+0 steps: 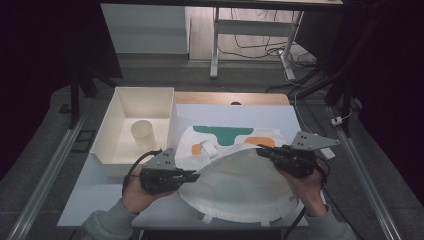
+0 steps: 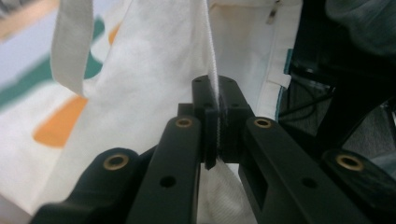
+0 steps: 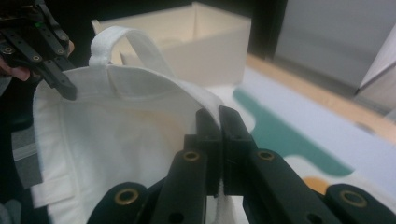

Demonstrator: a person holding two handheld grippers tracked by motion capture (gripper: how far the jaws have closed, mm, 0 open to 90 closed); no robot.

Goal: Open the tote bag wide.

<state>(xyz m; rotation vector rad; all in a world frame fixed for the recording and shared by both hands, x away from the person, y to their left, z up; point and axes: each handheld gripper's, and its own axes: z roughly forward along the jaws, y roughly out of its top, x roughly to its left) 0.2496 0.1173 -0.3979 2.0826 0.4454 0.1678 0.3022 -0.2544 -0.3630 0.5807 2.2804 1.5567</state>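
Pinching opposite rims of the tote bag (image 1: 235, 185): left claw (image 1: 196, 175), right claw (image 1: 261, 151).

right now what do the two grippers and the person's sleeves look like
Both grippers, left and right, are black, with brass-coloured rivets on the jaw links, a grey three-cornered plate on top and a black cable trailing off. The sleeves are grey-green.

Cup (image 1: 143, 133) in bin (image 1: 113, 134), left of the bag (image 1: 240, 180).
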